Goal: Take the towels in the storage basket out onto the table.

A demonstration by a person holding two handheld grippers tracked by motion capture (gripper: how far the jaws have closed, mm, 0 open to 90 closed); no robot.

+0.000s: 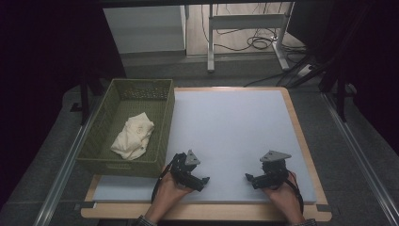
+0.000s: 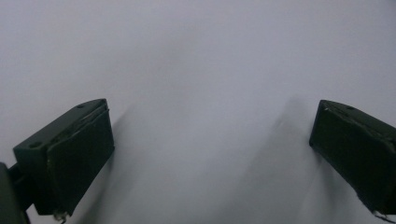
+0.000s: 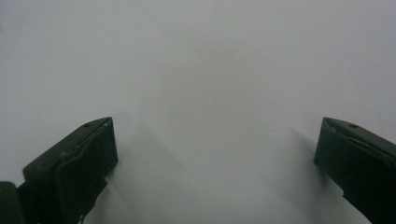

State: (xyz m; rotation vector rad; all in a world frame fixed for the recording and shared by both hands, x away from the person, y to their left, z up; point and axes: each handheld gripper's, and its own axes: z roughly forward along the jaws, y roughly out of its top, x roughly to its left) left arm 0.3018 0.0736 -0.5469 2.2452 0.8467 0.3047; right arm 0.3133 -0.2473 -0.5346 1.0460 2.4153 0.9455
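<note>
A crumpled cream cloth (image 1: pixel 133 137) lies inside a green plastic basket (image 1: pixel 162 123) at the left of the table. My left gripper (image 1: pixel 204 181) rests low on the pale blue mat (image 1: pixel 230 127) near the front edge, just right of the basket's front corner, pointing right. Its jaws stand wide apart over bare mat, with nothing between the left gripper's (image 2: pixel 212 140) pads. My right gripper (image 1: pixel 248 178) sits near the front right of the mat, pointing left toward the other. The right gripper (image 3: pixel 217 154) is open too, over bare mat.
The mat lies on a wooden table (image 1: pixel 301 136) with a narrow rim showing. Grey metal rails (image 1: pixel 63 165) run along both sides. Beyond the table's far edge stand a desk frame (image 1: pixel 244 28) and loose cables (image 1: pixel 261 43) on the floor.
</note>
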